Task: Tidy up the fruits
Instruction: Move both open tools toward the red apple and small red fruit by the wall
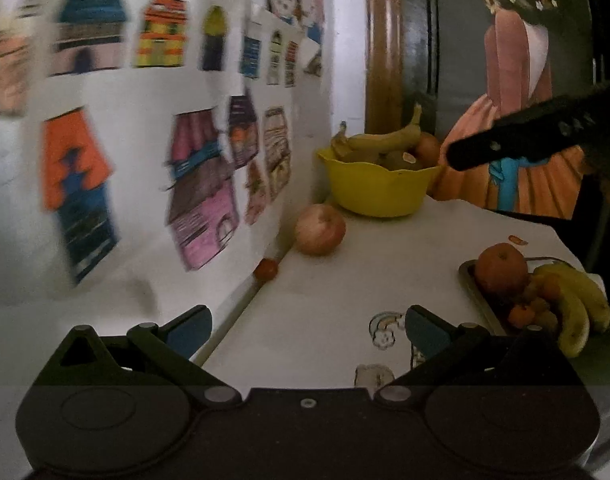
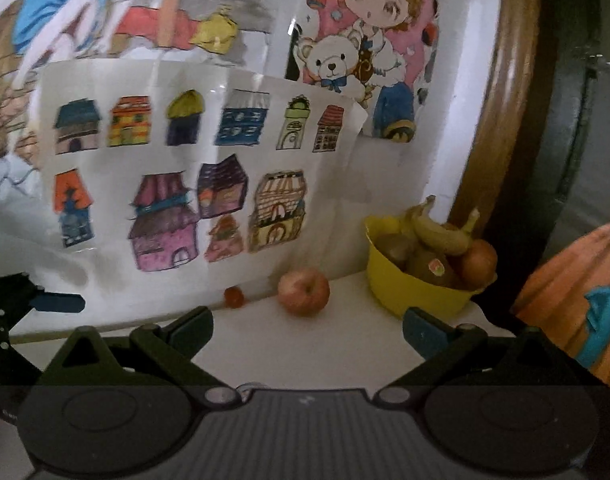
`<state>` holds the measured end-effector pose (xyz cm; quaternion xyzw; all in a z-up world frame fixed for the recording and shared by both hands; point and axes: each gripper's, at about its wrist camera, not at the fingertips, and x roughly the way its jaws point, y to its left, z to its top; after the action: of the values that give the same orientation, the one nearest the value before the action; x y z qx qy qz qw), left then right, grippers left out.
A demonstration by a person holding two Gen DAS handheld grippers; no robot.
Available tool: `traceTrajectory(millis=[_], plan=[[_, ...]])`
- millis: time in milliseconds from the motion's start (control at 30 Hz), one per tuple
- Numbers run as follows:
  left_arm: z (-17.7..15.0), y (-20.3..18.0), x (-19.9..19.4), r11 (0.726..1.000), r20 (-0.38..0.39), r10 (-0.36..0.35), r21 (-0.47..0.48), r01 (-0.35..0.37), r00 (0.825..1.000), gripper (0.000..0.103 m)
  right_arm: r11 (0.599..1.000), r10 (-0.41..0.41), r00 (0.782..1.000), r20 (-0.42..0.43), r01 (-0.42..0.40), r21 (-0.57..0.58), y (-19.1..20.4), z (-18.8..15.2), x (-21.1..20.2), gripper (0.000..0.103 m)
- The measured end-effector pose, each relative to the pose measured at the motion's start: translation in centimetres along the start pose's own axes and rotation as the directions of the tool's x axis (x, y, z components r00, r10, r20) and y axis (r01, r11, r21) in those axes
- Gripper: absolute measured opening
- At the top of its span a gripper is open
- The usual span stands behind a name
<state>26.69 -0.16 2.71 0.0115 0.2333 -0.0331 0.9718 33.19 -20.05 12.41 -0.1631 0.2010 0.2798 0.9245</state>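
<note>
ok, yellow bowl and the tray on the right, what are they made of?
Yellow bowl: looks like moulded plastic, given its uniform opaque colour, wavy scalloped rim and dull sheen. Tray: probably metal, with a thin grey rolled rim and faint shine; it is dim and mostly covered by fruit, so coated plastic can't be ruled out.

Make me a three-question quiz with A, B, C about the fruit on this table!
1. Where is the loose red-yellow apple?
A. on the white table beside the yellow plastic bowl
B. inside the bowl
C. on the tray

2. What colour is the bowl?
A. blue
B. yellow
C. green

3. How is the left hand-held gripper?
A. shut on a banana
B. shut on the apple
C. open, holding nothing

Answers: A, it sits on the table left of the bowl; B, its wall is yellow; C, its fingers stand apart over bare table.
</note>
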Motion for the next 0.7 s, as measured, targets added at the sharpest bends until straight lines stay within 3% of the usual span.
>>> traceTrajectory(millis=[267, 567, 700], plan=[[1.4, -1.3, 4.9, 0.999, -0.026, 0.05, 0.012, -0.05, 0.998, 0.102, 0.996, 0.091, 0.995, -0.032, -0.09, 0.028, -4.2, 0.5, 6.3, 0.103], [1.7, -2.6, 9.5, 0.992, -0.056, 0.125, -0.006, -0.126, 0.991, 0.102, 0.992, 0.121, 0.989, -0.083, -0.123, -0.013, -3.3, -1.6, 12.6, 0.103], [1.7, -2.6, 10.9, 0.987, -0.064, 0.153, -0.039, -0.155, 0.986, 0.102, 0.988, 0.154, 0.981, -0.118, -0.151, 0.037, -3.8, -1.5, 15.4, 0.103]])
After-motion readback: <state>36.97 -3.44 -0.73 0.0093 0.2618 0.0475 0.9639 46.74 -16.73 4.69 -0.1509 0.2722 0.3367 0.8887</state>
